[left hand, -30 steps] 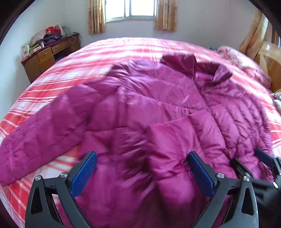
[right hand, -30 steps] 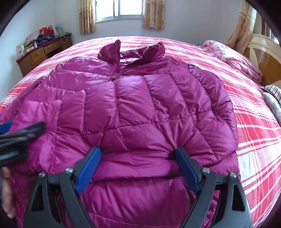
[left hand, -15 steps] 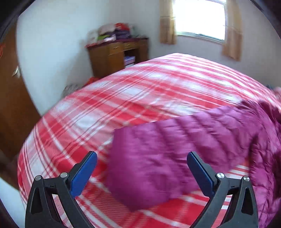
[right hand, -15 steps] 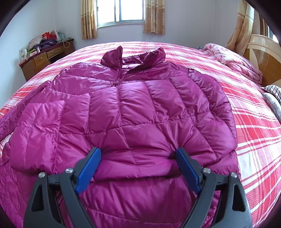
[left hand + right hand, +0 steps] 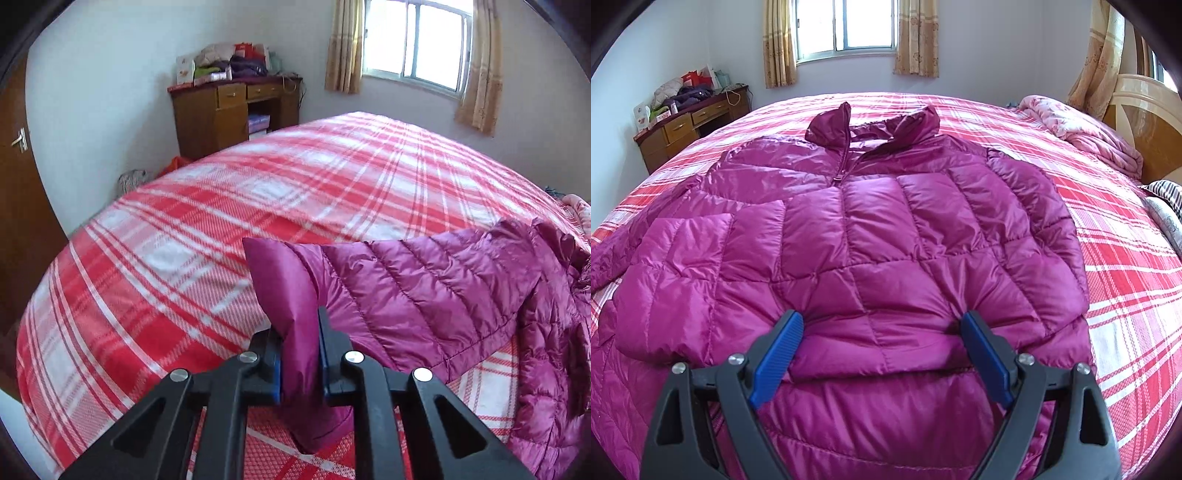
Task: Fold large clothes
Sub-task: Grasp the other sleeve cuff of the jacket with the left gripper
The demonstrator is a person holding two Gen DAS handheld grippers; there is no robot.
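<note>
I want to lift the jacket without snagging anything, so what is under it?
The purple jacket lies on the red plaid bedspread, which shows all around it. Whatever sits beneath its body is covered and cannot be seen.

The jacket (image 5: pixel 871 236) lies flat on the bed (image 5: pixel 1126 266), collar toward the window (image 5: pixel 846 26). Its sleeve (image 5: pixel 424 291) stretches left across the bed. A table (image 5: pixel 225 110) stands beyond the bed's left side.
</note>
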